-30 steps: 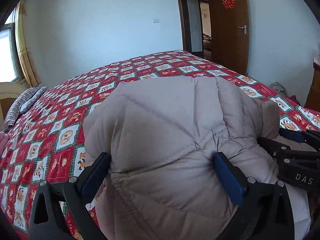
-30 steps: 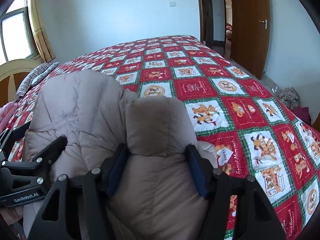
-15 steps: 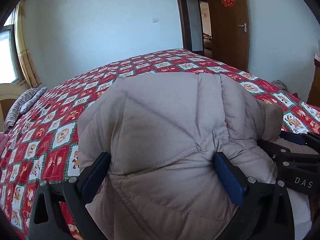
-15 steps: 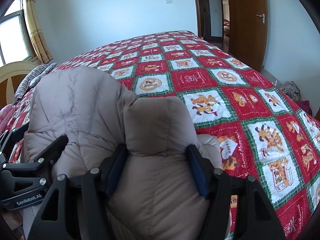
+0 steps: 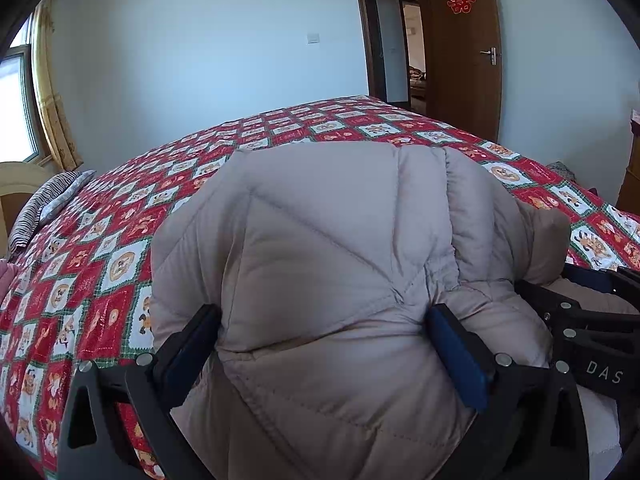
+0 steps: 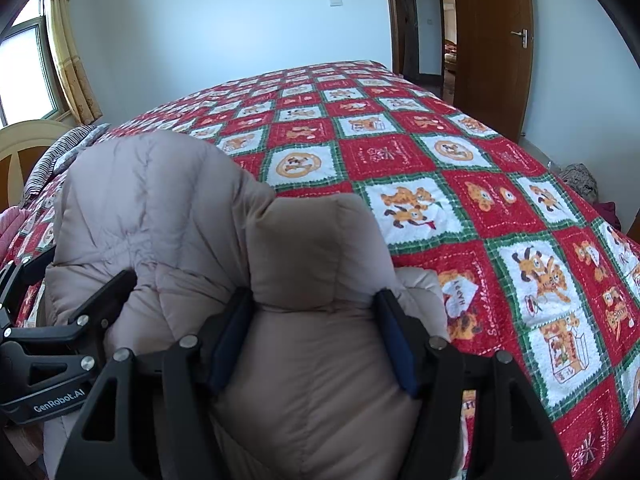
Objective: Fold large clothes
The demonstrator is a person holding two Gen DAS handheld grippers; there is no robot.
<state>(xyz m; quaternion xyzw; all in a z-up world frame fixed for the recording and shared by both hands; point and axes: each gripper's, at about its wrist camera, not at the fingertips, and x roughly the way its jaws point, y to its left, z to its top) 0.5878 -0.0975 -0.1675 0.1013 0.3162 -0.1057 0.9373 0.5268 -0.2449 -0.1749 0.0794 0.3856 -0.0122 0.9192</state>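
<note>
The quilted jacket [image 5: 328, 280] fills the lower centre of the left wrist view: matt beige cloth, puffy, crossed by stitched seams, with a smoother panel [image 6: 312, 248] at the centre of the right wrist view. The left gripper [image 5: 324, 344] at the bottom of that frame is matt black plastic with small shiny metal bolts; its pads [image 5: 456, 356] look like dull blue rubber. The right gripper [image 6: 316, 332] has the same finish. The bedspread [image 6: 460, 184] on the right of the frame is soft printed cloth, red, white and green. The door [image 6: 492, 40] at upper right is smooth brown wood with a metal handle [image 6: 520, 34].
</note>
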